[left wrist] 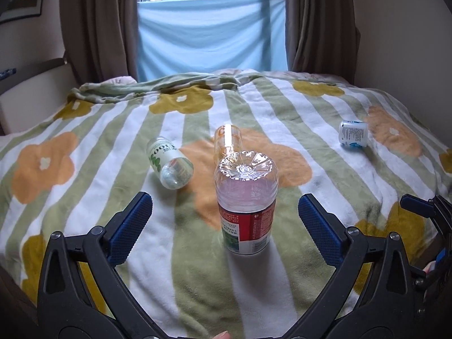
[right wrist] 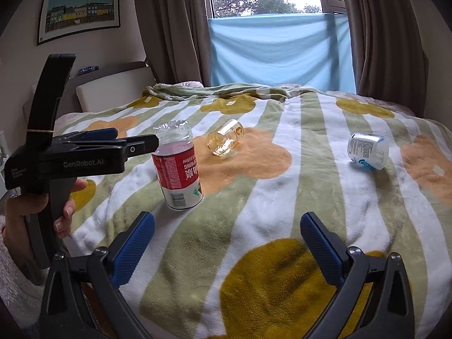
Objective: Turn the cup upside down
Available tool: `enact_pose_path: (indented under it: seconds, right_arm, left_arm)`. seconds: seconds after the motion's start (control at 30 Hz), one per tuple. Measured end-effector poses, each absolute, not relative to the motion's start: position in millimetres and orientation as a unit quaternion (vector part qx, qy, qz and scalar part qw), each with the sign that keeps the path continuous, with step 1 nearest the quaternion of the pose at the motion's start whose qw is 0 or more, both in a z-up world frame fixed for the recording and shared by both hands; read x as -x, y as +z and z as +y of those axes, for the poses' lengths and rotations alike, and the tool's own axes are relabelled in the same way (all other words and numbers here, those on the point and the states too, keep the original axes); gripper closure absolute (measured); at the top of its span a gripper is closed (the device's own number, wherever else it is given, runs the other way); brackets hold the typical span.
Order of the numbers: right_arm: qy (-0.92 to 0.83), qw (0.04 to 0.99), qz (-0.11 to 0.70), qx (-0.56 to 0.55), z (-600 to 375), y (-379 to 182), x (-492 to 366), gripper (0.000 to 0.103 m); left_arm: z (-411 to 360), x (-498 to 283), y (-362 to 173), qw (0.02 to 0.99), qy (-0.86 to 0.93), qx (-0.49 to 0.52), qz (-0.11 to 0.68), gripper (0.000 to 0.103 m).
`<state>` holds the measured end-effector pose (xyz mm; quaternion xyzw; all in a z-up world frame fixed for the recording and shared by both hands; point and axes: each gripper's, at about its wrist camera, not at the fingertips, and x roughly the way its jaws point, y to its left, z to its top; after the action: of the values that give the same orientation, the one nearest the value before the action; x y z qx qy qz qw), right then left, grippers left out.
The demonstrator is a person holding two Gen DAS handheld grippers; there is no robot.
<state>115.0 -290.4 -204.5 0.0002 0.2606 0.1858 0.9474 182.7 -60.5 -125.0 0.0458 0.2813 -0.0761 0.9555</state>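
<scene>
One empty cup (left wrist: 227,141), sideways.

The cup (right wrist: 224,141) lies on its side on the blanket (right wrist: 282,197). An upturned bottle (left wrist: 245,206) stands directly between it and the left gripper (left wrist: 223,226) — blocking a straight approach. From the right gripper (right wrist: 227,244), open blanket leads to the cup; a white jar (right wrist: 367,151) sits well right.

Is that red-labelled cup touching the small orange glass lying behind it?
Apart. In the right wrist view, the red-labelled cup stands upside down, with a strip of blanket showing between it and the orange glass lying on its side.
</scene>
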Motion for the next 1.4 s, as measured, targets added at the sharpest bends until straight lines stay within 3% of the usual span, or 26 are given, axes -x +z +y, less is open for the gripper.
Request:
enact_pose_path:
  seconds: [0.37,0.57,1.4]
  right_arm:
    - [0.112,0.979,0.167,0.024,-264.3,-86.3,-77.6,0.000]
    - [0.061,0.989,0.136,0.019,-249.0,-41.6,-51.8,0.000]
    - [-0.002,0.994,0.112,0.013,-234.2,-41.0,-20.3,0.000]
  left_arm:
    - [-8.2,-110.4,-27.0,0.974,-0.089,-0.001,0.208,0.000]
    - [20.0,-73.7,-1.9,0.982,-0.077,0.014,0.170,0.000]
    - [29.1,-44.8,-5.3,0.988,-0.069,0.004,0.139,0.000]
